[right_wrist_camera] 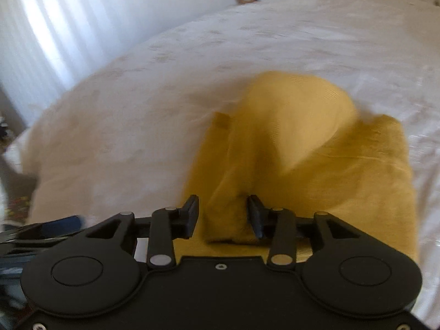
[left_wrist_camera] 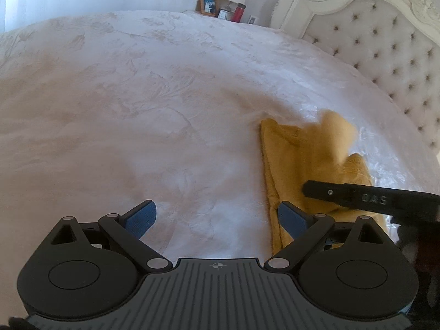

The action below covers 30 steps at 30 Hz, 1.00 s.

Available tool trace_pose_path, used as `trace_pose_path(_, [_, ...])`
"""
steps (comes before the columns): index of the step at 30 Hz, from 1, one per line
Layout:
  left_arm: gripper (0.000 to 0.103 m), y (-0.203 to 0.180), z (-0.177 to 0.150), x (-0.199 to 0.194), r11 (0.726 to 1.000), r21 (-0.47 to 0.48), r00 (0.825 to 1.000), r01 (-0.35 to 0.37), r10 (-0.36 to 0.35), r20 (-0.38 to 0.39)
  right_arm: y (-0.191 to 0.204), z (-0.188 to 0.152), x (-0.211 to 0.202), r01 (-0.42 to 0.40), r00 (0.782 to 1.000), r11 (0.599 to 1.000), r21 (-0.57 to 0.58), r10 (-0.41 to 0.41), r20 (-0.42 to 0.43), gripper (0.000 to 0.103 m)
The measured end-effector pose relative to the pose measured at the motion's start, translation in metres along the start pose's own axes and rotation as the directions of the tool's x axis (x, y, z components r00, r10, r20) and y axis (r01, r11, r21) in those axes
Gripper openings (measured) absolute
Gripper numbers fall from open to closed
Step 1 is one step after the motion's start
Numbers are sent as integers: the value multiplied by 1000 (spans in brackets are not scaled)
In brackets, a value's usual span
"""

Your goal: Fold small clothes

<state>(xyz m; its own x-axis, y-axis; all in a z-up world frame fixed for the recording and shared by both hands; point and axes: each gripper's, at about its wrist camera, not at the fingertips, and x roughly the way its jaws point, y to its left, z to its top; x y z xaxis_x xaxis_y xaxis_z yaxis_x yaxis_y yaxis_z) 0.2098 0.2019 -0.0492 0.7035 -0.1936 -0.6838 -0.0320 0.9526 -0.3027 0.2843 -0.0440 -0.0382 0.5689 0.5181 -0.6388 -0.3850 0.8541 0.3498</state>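
From my left wrist, my left gripper (left_wrist_camera: 217, 220) hangs spread wide above the white bedspread (left_wrist_camera: 137, 126), the yellow garment (left_wrist_camera: 308, 165) lying just right. From my right wrist, my right gripper (right_wrist_camera: 222, 216) stands parted around a yellow fold, pads not pressing.

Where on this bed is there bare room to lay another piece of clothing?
The bedspread is bare left of the yellow garment, out to the far edge by the nightstand clutter. It is crowded around the garment, where the right gripper and left gripper work, near the headboard.
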Motion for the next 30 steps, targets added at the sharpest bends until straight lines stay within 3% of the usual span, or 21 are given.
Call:
trace_pose_path(2, [96,1,0,1,1000,-5,1000,0,0,-4,3,-1,-11,-82,996,997,-6,82,27,50])
trace_pose_path(5, [96,1,0,2,1000,-9,1000,2,-2,-7,-1,-1,-32,-111,991,994,-11,112,80,51])
trace_pose_path(10, [96,2,0,3,1000,-6,1000,12,-12,-5,-12,-13,-62,6,992,995,-101,7,127,59])
trace_pose_path(16, [96,3,-1,3,1000,1,1000,23,-23,-2,-11,-48,-77,40,991,980,-195,-15,129,76])
trace_pose_path(23, [96,-4,3,-6,996,-1,996,93,-93,-4,9,-64,-59,121,988,915,-385,-72,139,75])
trace_pose_path(26, [96,-9,8,-4,994,-4,994,111,-111,-21,19,-66,-43,140,988,878,-459,-90,129,56])
trace_pose_path(28, [96,-13,12,2,991,-26,990,129,-130,-55,20,-68,-38,150,987,868,-473,-101,127,14])
trace_pose_path(30, [96,-20,17,8,986,-37,982,162,-165,-94,13,-66,-43,137,986,890,-435,-79,150,14])
